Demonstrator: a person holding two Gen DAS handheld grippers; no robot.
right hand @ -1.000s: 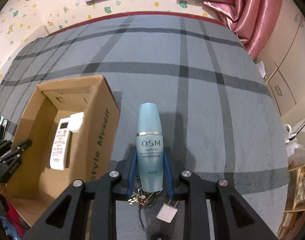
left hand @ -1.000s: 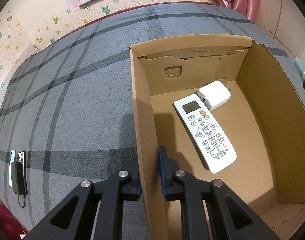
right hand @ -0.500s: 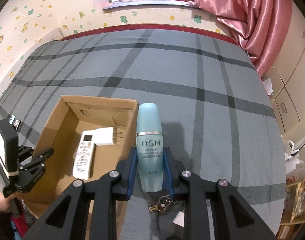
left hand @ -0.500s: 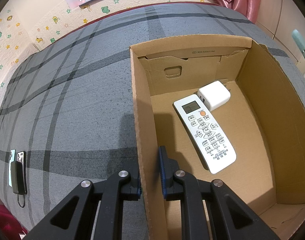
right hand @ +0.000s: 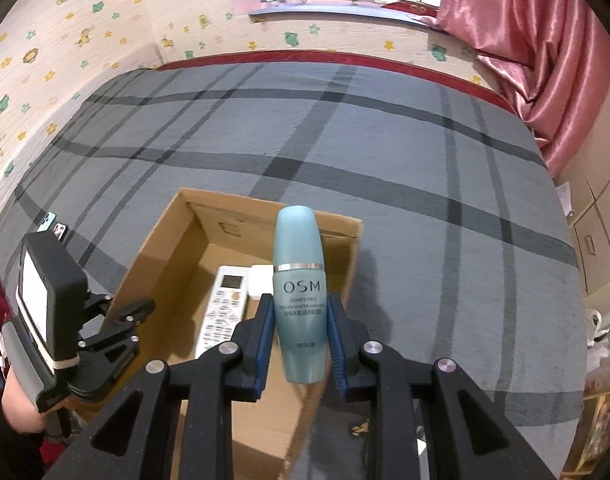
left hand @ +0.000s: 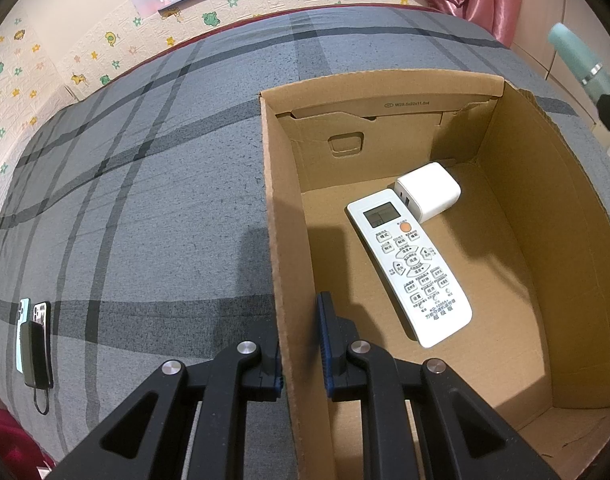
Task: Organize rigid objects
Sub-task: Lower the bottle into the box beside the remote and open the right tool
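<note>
An open cardboard box (left hand: 517, 184) sits on the grey plaid bed. Inside lie a white remote control (left hand: 411, 274) and a white charger block (left hand: 429, 191). My left gripper (left hand: 301, 344) is shut on the box's left wall (left hand: 283, 264), one finger outside and one inside. My right gripper (right hand: 299, 330) is shut on a teal OSM bottle (right hand: 299, 292) and holds it in the air above the box (right hand: 161, 248), over the remote (right hand: 225, 304). The bottle's top also shows at the right edge of the left wrist view (left hand: 581, 64).
Two phones and a black power bank (left hand: 35, 344) lie on the bed at the far left. A pink curtain (right hand: 545, 48) and cabinets stand at the right. The left gripper and the hand holding it show in the right wrist view (right hand: 117, 332).
My right gripper has lifted the bottle off the bed and carried it left and up until it is over the box. The left gripper kept its hold on the box wall.
</note>
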